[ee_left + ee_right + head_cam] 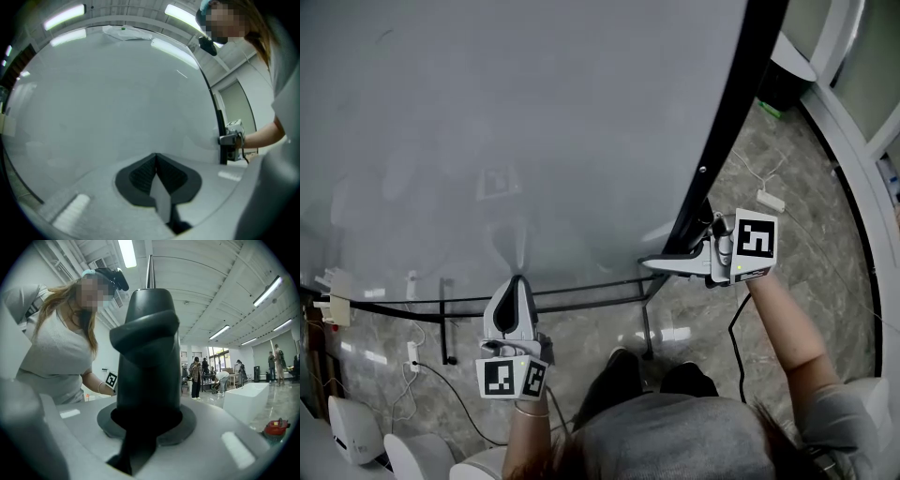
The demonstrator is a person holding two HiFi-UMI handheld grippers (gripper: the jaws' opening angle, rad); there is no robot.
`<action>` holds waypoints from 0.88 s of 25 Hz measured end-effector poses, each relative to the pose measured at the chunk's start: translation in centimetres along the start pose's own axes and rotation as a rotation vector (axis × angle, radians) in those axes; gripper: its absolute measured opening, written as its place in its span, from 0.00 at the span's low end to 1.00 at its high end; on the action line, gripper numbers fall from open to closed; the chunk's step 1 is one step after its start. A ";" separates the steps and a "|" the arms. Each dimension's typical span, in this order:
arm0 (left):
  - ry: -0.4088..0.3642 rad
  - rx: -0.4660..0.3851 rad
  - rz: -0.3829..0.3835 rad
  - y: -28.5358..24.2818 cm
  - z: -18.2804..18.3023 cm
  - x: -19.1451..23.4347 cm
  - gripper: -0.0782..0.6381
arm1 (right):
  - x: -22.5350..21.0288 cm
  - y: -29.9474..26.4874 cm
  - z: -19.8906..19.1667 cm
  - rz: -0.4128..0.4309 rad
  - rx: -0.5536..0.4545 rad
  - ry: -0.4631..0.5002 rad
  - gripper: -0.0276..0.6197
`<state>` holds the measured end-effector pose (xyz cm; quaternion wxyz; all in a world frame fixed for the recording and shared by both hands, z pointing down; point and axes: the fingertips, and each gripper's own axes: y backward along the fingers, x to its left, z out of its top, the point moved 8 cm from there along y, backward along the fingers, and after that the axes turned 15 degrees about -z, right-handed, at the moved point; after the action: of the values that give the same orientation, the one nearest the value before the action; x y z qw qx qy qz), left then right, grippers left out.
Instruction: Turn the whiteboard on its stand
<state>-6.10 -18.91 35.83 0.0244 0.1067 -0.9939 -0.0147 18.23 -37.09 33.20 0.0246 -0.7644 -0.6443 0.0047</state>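
Note:
The whiteboard [516, 131] is a big pale grey panel with a black frame [741, 103], and it fills most of the head view. My right gripper [675, 264] is at its right side, shut on the black frame bar [147, 376], which stands thick and dark between the jaws. My left gripper [517, 278] is at the board's near lower edge, jaws together, with its tip against the board face [117, 93]. The left gripper view also shows the right gripper [230, 140] at the board's right edge. The stand's upper part is hidden behind the panel.
The stand's black legs [645, 314] reach under the board near the person's shoes [623, 367]. Cables and a power strip [771, 200] lie on the stone floor. White devices [356, 431] sit at lower left. Several people [196, 376] stand far off in the hall.

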 end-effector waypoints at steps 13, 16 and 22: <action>0.020 -0.048 -0.039 -3.4 -1.2 -8.8 0.11 | -0.3 9.8 -1.3 -0.017 -0.021 0.003 0.19; 0.017 -0.050 -0.027 -4.3 -1.4 -11.4 0.11 | -0.1 12.3 -1.5 -0.032 -0.029 0.007 0.19; -0.055 -0.093 0.296 -0.3 -0.5 -11.1 0.11 | 0.4 14.8 -2.2 -0.023 -0.035 0.010 0.19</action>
<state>4.80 -16.81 35.81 0.0042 -0.0424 -0.9973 -0.0598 32.93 -39.25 34.79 0.0145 -0.7574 -0.6527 -0.0104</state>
